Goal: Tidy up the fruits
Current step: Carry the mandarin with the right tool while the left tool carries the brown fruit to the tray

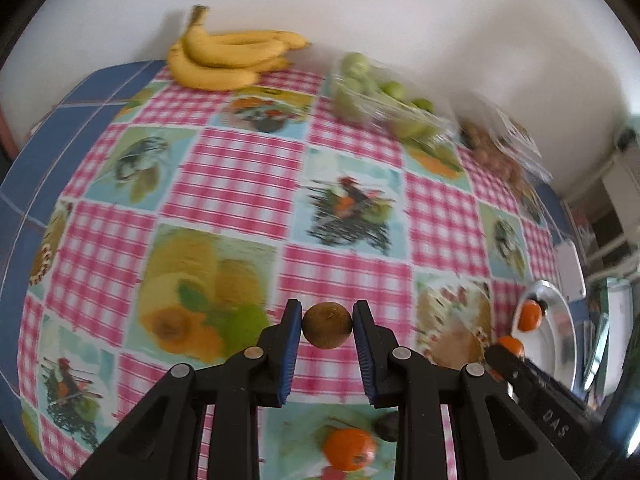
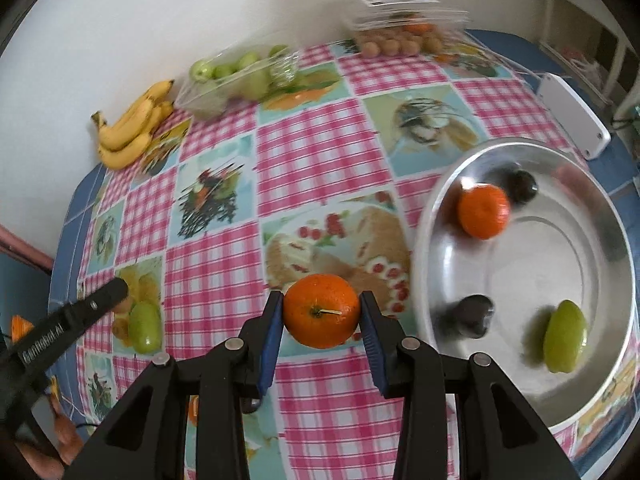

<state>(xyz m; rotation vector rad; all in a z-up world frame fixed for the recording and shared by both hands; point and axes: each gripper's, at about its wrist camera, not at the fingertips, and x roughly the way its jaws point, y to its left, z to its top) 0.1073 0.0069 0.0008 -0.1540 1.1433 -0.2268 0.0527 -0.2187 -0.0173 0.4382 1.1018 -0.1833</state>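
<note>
the left gripper (image 1: 327,326) clamps a brown kiwi (image 1: 327,325) above the checked tablecloth (image 1: 240,168). the right gripper (image 2: 322,312) grips a mandarin (image 2: 322,311) just beside the metal bowl (image 2: 432,216), which holds another mandarin (image 2: 483,211), two dark fruits (image 2: 470,315) and a green fruit (image 2: 566,336). along the wall: bananas (image 2: 132,126), a clear box of green fruit (image 2: 236,80) and a box of brown fruit (image 2: 400,32).

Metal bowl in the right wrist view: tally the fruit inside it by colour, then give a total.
In the metal bowl:
Orange: 1, a tangerine
Dark: 2, one by the tangerine, one nearer the camera
Green: 1, an oblong fruit
Total: 4
</note>
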